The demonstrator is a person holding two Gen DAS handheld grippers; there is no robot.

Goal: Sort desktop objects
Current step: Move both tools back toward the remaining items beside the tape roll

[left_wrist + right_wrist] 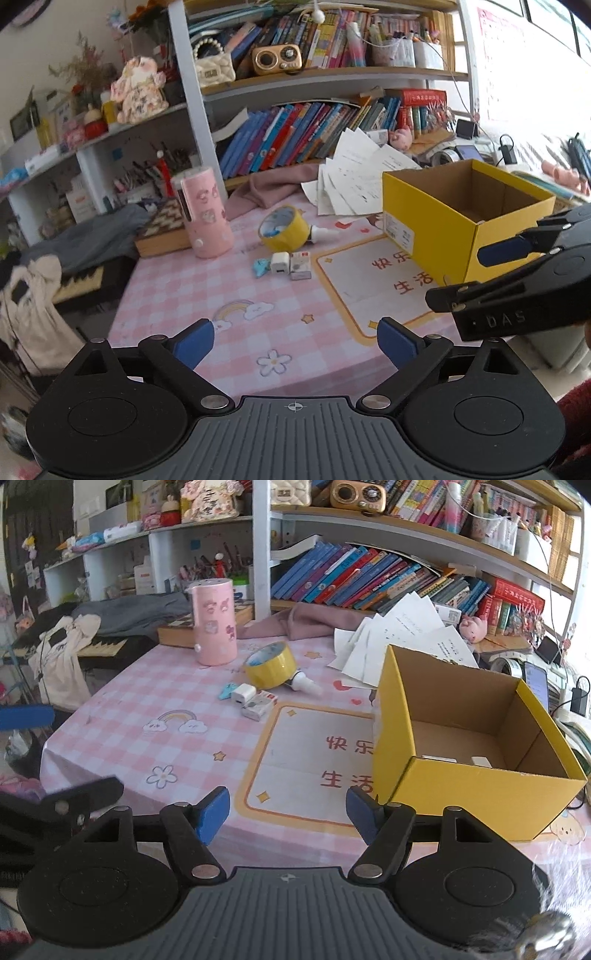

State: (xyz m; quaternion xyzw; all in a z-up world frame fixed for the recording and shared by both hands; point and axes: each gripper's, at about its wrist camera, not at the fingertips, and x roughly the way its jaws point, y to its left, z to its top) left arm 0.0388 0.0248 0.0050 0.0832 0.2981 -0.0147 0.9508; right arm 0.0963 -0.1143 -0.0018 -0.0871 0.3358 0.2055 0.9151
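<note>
Progress: the sort looks partly done. The open yellow cardboard box [476, 738] near the desk's right edge already holds two pale items on its floor, seen over its front rim in the right wrist view; what they are I cannot tell.

Left to do: a small cluster lies loose in the middle of the desk [147, 701], which is covered by a pink checked cloth printed with rainbows and flowers.

Cluster, item by item: a roll of yellow packing tape [283, 230] resting tilted, with a small white bottle [325, 233] touching its right side; in front of these a white cube charger [279, 263], a white-and-red small carton [300, 265] just beside it, and a light blue small piece [260, 266] on the charger's left.

Other desk items: a tall pink cylindrical container with cartoon stickers [206, 212] stands upright toward the back left corner; a fan of white paper sheets [354, 177] lies at the back, behind the box.

Left gripper [295, 341]: blue-padded fingers spread wide, nothing between them, held above the front edge.

Right gripper [288, 816]: likewise spread wide and empty, above the front edge, just left of the box's near corner.

Judgement: either tool could take the next item; the tape roll is the bulkiest.
</note>
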